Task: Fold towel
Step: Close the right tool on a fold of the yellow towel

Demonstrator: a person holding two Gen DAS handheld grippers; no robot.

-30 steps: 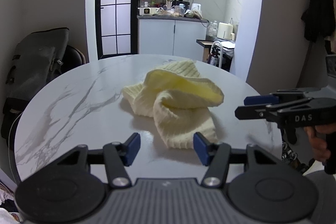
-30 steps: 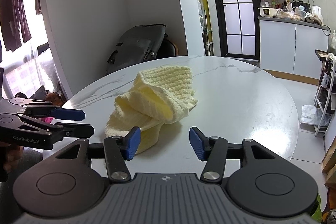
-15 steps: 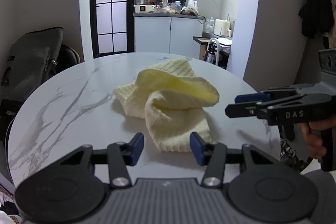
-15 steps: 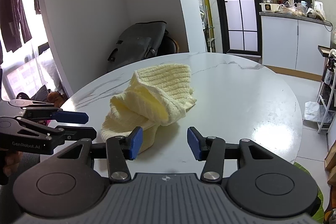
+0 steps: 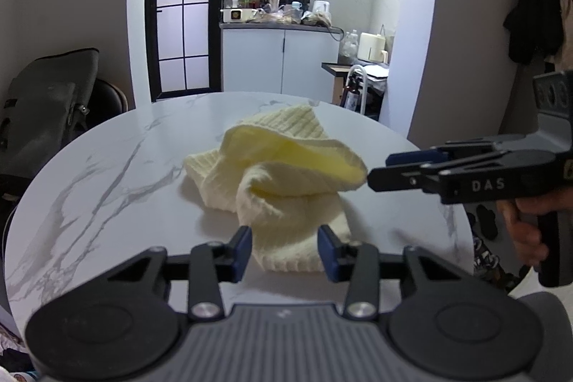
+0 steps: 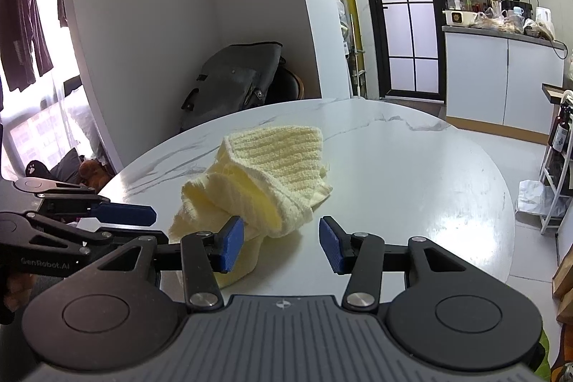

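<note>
a: where is the towel [image 5: 283, 188]?
b: crumpled in a heap on the round marble table [image 5: 107, 174], toward its near edge, one fold arching up over the rest.
a: left gripper [image 5: 284, 247]?
b: jaws closing, towel's near hem between the blue pads, not yet pressed. nothing gripped.
a: right gripper [image 6: 281, 244]?
b: jaws parted and empty, low over the table at the towel's right side; left pad is in front of the cloth, contact unclear.

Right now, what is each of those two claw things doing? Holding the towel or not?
Left gripper: jaws closing around the near end of the yellow towel, not yet gripping.
Right gripper: open, holding nothing.
</note>
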